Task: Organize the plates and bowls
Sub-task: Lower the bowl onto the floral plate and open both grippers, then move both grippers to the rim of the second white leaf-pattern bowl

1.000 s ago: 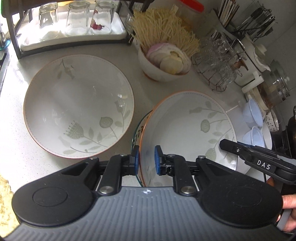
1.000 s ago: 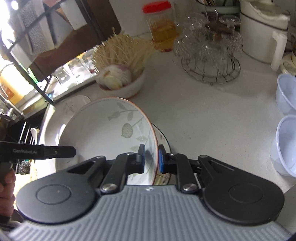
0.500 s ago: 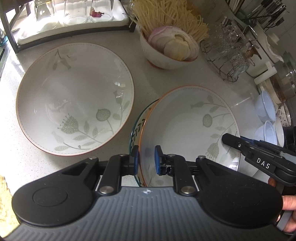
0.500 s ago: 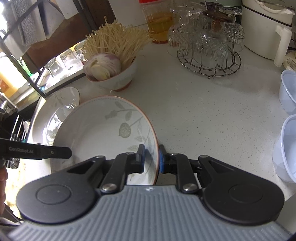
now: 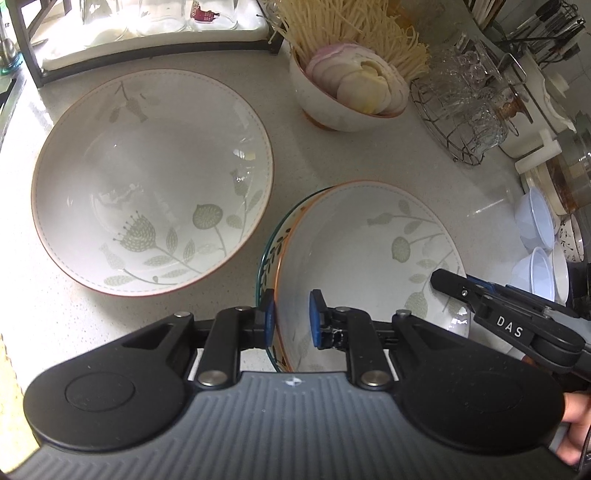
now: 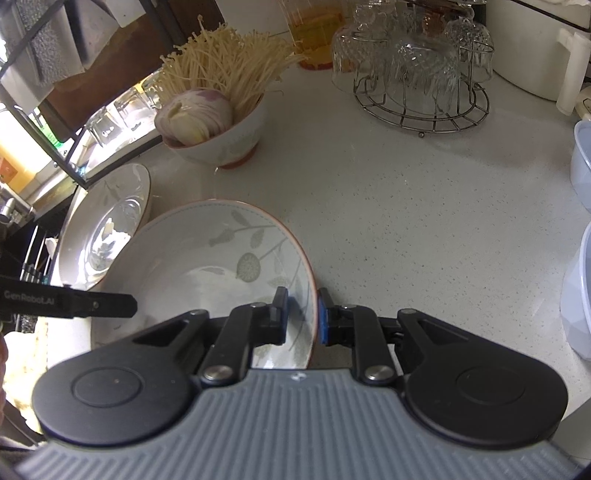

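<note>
My left gripper (image 5: 291, 317) is shut on the near rim of a white leaf-patterned bowl (image 5: 373, 258); a second bowl with a green-patterned rim (image 5: 266, 258) sits nested under it. My right gripper (image 6: 302, 314) is shut on the opposite rim of the same white bowl (image 6: 207, 273). The right gripper also shows in the left wrist view (image 5: 443, 280). A larger matching leaf-patterned bowl (image 5: 151, 184) rests on the counter to the left; it also shows in the right wrist view (image 6: 107, 229).
A small bowl of sliced onion and enoki mushrooms (image 5: 351, 92) stands behind. A wire rack of glass cups (image 6: 417, 74) is at the back right. Translucent plastic bowls (image 5: 535, 240) sit at the right. A tray of glasses (image 5: 155, 26) is at the back left.
Both grippers, still gripping the white bowl, have moved it forward and lower, closer to the counter and beside the large bowl.
</note>
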{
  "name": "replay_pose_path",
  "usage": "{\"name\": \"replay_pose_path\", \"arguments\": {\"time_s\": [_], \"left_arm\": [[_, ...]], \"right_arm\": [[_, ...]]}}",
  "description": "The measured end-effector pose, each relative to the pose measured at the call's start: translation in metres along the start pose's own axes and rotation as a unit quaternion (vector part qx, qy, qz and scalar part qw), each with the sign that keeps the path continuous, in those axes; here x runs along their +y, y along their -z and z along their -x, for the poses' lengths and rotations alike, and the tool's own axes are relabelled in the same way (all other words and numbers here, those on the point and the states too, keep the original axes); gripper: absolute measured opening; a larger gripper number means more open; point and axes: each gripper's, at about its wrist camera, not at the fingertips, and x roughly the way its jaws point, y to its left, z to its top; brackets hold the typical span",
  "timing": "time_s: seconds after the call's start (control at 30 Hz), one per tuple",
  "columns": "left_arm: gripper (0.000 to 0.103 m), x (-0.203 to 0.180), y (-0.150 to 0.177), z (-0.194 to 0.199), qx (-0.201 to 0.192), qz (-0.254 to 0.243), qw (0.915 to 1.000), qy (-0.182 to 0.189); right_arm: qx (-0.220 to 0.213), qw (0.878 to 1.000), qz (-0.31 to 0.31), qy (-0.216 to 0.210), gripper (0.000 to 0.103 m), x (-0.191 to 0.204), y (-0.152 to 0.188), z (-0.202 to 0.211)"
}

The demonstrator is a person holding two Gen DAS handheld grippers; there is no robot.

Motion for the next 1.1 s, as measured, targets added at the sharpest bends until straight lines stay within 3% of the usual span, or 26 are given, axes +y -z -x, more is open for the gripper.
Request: {"name": "replay_pose_path", "arguments": {"time_s": [0.17,0.33,0.57,0.63,0.67,0.73,1.1], "left_arm": [[0.021,0.007,0.001,0.007,0.002,0.011,0.9999,0.01],[0.028,0.018,0.005,0.022,-0.007,0.038,0.9991,0.019],[0.029,0.006,0.012,0.043,-0.036,0.018,0.9991,0.01],[0.029,0.001,0.013,0.048,-0.046,0.012,0.9989,0.005],[0.029,-0.003,0.014,0.052,-0.051,0.008,0.9987,0.004],[0.029,-0.01,0.014,0.058,-0.061,0.001,0.9982,0.001],[0.034,-0.044,0.015,0.118,-0.146,-0.036,0.9887,0.002]], "right_arm": [[-0.002,1.0,-0.008,-0.006,0.02,-0.001,0.0,-0.001],[-0.003,1.0,-0.016,-0.009,0.02,-0.003,0.0,-0.001],[-0.002,1.0,-0.027,-0.004,0.021,-0.004,-0.001,0.003],[-0.002,0.999,-0.034,-0.002,0.024,-0.006,-0.002,0.006],[-0.005,0.999,-0.038,-0.002,0.034,-0.007,-0.002,0.008],[-0.014,0.999,-0.037,-0.006,0.043,-0.007,-0.002,0.015],[-0.084,0.996,-0.002,-0.017,0.043,0.007,-0.021,0.074]]}}
